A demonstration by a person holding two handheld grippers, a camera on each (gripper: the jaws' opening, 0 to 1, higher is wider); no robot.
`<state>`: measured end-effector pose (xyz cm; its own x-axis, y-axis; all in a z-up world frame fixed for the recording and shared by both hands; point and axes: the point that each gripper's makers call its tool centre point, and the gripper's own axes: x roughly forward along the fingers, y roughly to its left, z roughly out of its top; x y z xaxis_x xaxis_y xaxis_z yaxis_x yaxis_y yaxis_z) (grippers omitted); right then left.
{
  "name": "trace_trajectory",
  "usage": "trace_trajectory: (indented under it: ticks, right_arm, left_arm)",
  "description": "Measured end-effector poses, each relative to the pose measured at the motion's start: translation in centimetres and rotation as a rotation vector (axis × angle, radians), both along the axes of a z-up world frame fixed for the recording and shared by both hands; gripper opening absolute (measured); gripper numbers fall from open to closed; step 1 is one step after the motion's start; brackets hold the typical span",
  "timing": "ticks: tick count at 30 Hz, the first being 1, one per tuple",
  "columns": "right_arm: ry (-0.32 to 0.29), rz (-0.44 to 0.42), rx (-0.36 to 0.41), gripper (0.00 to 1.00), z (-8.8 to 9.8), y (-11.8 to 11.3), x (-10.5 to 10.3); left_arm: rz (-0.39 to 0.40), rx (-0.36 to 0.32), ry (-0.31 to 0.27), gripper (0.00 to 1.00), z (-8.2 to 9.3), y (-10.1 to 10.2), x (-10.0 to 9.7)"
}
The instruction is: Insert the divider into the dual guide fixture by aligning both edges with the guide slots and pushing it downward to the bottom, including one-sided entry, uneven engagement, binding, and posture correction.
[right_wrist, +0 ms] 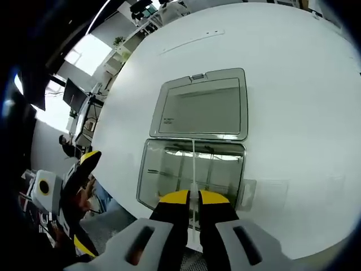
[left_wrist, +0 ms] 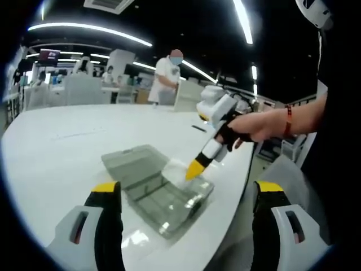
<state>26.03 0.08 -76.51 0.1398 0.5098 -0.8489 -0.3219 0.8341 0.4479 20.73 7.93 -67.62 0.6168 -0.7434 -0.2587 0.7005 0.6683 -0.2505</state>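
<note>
A clear plastic box, the guide fixture (right_wrist: 163, 175), lies on the white table with its lid (right_wrist: 203, 104) folded flat open behind it. My right gripper (right_wrist: 193, 196) is shut on a thin clear divider (right_wrist: 193, 164), seen edge-on, standing across the middle of the box's tray. In the left gripper view the box (left_wrist: 152, 192) sits ahead, and the right gripper (left_wrist: 194, 169), held by a hand, points down into its right side. My left gripper (left_wrist: 188, 187) is wide open in front of the box with nothing between its jaws. It also appears as the left gripper (right_wrist: 79, 203) off the table's edge.
The white table (left_wrist: 67, 141) is round-edged, and its rim runs close beside the box (left_wrist: 237, 186). A faint flat clear piece (right_wrist: 265, 189) lies next to the tray. A person in a white shirt (left_wrist: 166, 79) stands far behind, among desks and chairs.
</note>
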Motion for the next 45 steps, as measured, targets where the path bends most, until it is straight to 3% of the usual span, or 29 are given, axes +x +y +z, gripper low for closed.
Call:
trace_trajectory:
  ticks: [23,33,45]
  right_arm:
    - [-0.032,0.06,-0.067,0.0,-0.21,-0.32,0.14]
    - [0.04,-0.01,-0.068,0.0,0.23,-0.66,0.18]
    - [0.079,-0.059,-0.099,0.0,-0.03,-0.71,0.09]
  left_arm:
    - [0.004,-0.004,0.009,0.93,-0.19,0.62,-0.14]
    - [-0.002,-0.007,0.016,0.93,-0.16,0.64,-0.23]
    - [-0.049,-0.011,0.024,0.92,-0.28,0.26,-0.26]
